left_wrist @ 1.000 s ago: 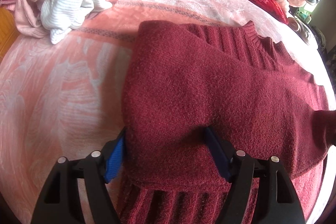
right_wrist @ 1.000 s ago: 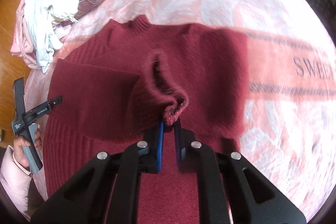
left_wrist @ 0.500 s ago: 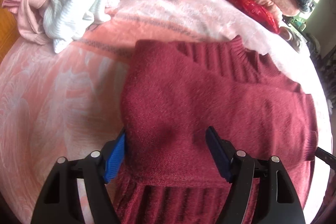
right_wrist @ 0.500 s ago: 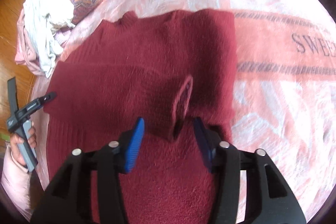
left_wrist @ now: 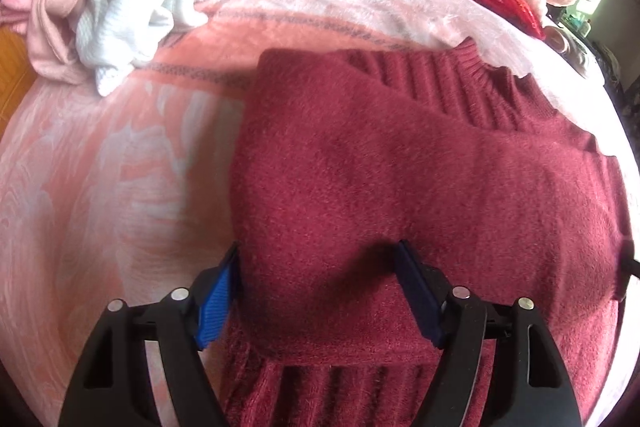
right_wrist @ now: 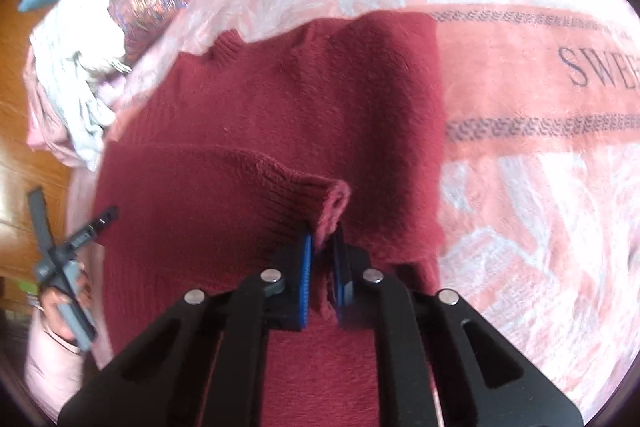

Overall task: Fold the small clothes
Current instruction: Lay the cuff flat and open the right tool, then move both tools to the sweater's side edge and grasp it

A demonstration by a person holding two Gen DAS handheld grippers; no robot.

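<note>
From the left wrist, the maroon sweater (left_wrist: 400, 179) lies on the bed's pink blanket (left_wrist: 100, 187), one sleeve folded across its chest. The left tool (left_wrist: 316, 291) stands spread wide, straddling that sleeve's fold without pinching; I'd keep it pressing there as an anchor.

From the right wrist, the right tool (right_wrist: 322, 267) has just snapped closed and is clenched on the sleeve cuff (right_wrist: 332, 203), near the sweater's middle. Carry it flat and straight, I'd say.
</note>
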